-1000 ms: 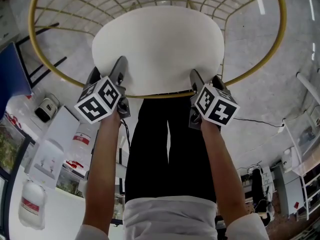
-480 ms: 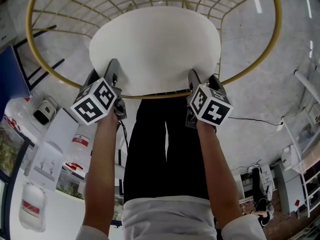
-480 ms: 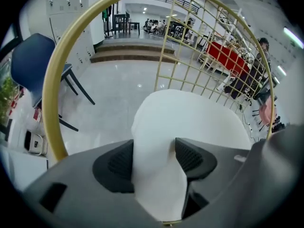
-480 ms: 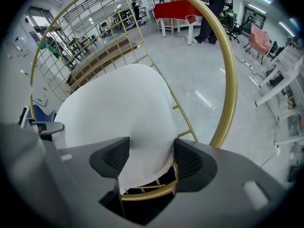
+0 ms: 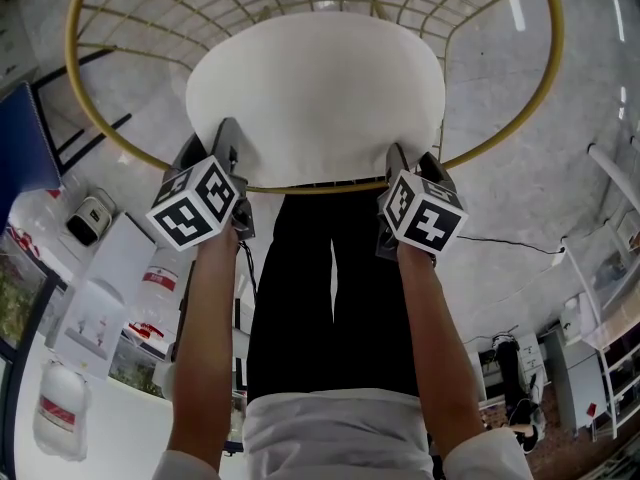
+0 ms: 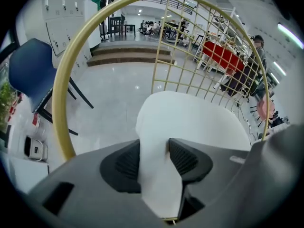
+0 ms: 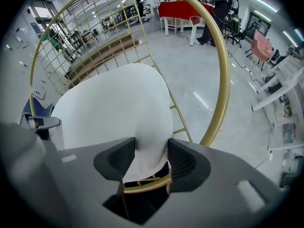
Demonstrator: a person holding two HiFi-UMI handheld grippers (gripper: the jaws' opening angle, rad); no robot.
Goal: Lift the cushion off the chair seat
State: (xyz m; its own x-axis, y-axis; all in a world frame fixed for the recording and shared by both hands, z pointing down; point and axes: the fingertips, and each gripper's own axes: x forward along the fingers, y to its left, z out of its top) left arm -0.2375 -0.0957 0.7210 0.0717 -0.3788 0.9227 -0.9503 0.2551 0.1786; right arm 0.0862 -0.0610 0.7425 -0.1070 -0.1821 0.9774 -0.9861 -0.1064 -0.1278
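Across the upper middle of the head view, the white cushion [image 5: 315, 93] lies on the seat of the gold wire chair [image 6: 61, 103], its near edge toward the person at the bottom of the frame. The left gripper [image 6: 154, 158] and right gripper [image 7: 151, 158], both pointing steeply down, have just been closing, and each pinches a fold of that near edge between its ribbed pads. Just below the right pinch runs the gold rim [image 7: 145, 186]. Both bites look shallow on soft fabric, so a fold may slip free on lifting. Uneven pulls could also tip the cushion and snag it on the chair.
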